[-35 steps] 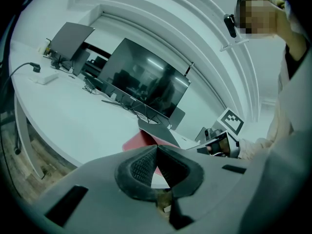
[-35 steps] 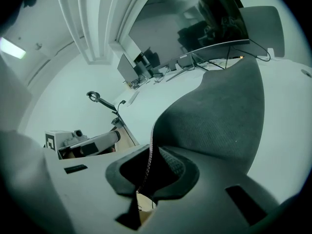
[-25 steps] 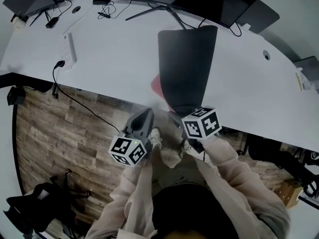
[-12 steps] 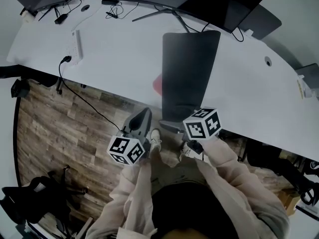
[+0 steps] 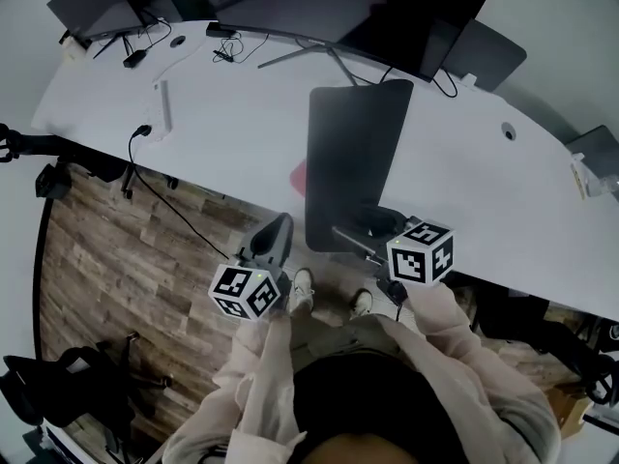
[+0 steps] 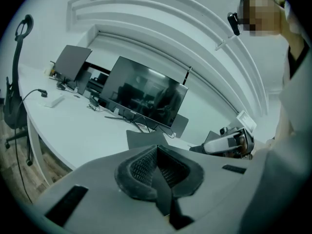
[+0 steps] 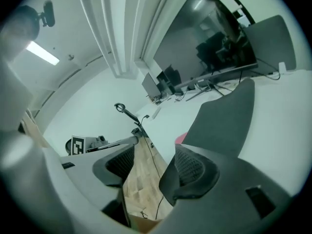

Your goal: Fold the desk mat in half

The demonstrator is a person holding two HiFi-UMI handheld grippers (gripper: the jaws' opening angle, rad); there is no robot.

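Right gripper [image 5: 373, 227]: lifted off the near end of the desk mat [image 5: 353, 153] and drawn up and aside since the earlier frame; its fingers [image 7: 191, 171] sprang wide and have just eased partly back, and stand apart with only floor [image 5: 116, 249] showing between them. Left gripper [image 5: 276, 236]: carried off the tabletop [image 5: 232, 133], short of its near rim and over the floor, little changed; fingers [image 6: 140, 166] pressed together, nothing between them. Desk mat: lies flat across the middle of the tabletop, running from the near rim towards the far side where the monitor [image 5: 406, 17] stands. Form: long narrow rectangle, rounded far corners, matte dark grey, smooth, thin and limp-looking; a doubled edge appears at the near rim, so the fold is judged already made and released. Red patch [image 5: 300, 177]: peeks from under the mat's left edge on the tabletop; whether underside or separate item cannot be told. Tabletop: white, smooth, curved outline. Step in hand: withdrawal after laying the fold. Next move, if any: check that the edges align and press the crease flat.
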